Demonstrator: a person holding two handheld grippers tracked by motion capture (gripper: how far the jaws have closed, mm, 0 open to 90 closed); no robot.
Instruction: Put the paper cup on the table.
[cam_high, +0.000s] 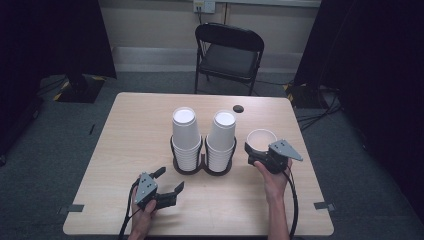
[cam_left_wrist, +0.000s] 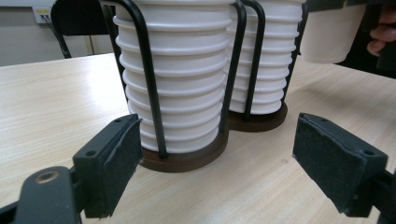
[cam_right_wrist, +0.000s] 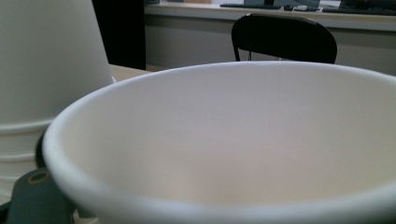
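While the right gripper (cam_high: 258, 151) is clamped on a single white cup (cam_high: 261, 138), held upright just right of the 2 cup stacks (cam_high: 204, 135) in their black holder (cam_high: 202, 164), the left gripper (cam_high: 169, 181) rests near on the counter (cam_high: 130, 130), jaws apart.

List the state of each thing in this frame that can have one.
Left tool: open, empty, low over the table.
Right tool: shut on the single cup.
Single cup: upright, mouth up, empty, held.
Left cup stack: upside down, nested in the holder.
Right cup stack: upside down, nested in the holder.
Folding chair: unfolded, unoccupied.
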